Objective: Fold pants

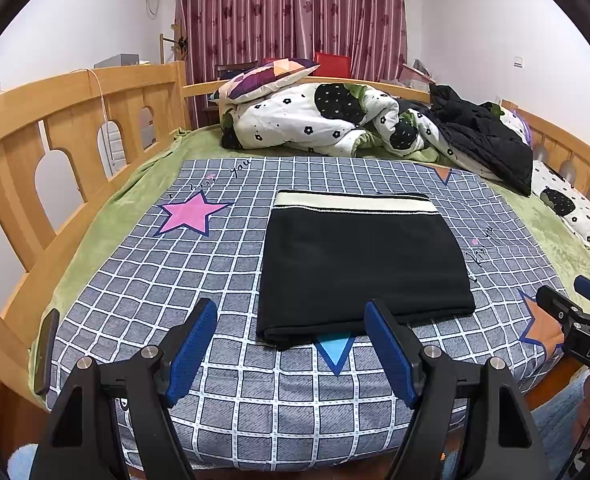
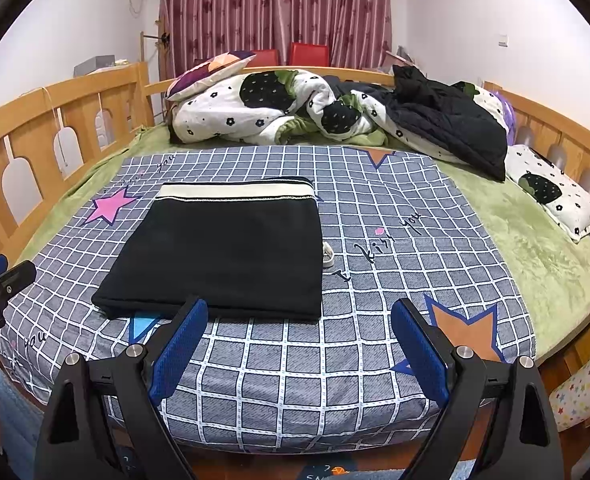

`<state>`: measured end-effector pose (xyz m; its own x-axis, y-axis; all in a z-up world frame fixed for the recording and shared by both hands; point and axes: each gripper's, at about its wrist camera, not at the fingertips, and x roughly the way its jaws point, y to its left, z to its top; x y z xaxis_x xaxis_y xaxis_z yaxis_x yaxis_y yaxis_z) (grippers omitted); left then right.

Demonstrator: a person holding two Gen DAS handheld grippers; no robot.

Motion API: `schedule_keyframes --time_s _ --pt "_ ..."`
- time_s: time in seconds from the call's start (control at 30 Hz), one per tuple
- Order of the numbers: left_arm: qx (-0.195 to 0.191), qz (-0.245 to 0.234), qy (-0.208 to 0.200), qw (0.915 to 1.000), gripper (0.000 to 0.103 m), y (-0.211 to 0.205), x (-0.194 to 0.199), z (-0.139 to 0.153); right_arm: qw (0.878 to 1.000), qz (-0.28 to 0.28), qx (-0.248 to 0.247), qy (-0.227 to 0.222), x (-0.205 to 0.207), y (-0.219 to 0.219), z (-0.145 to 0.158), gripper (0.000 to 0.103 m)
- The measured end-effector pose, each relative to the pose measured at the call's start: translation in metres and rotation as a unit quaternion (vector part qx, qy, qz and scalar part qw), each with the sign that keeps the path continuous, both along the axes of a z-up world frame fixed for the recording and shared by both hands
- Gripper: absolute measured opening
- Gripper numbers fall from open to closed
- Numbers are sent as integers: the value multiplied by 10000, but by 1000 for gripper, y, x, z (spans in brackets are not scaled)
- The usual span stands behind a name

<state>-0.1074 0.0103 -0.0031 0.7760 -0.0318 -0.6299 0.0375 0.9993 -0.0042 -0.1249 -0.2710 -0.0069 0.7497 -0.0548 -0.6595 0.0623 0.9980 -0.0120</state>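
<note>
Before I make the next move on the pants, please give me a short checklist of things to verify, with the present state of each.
1. Left tongs open and holding nothing: ok.
2. Right tongs open and holding nothing: ok.
3. Black pants lie flat as a folded rectangle on the checked sheet: ok.
4. Cream waistband on the far side, straight: ok.
5. Near fold edge even, no layer sticking out: ok.
6. Small white piece beside the right edge tucked in: not ok.

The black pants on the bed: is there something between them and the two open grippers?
Nothing visible. The pants lie folded on the checkered sheet, and only bare sheet lies before the left gripper and the right gripper. Both are open and empty.
</note>
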Motion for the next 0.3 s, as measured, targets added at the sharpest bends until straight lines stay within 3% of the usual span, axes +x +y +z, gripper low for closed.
schedule_keyframes --time_s 0.3 --pt "15 8 9 10000 75 0 0 2 10000 20 5 -7 0 1 -1 92"
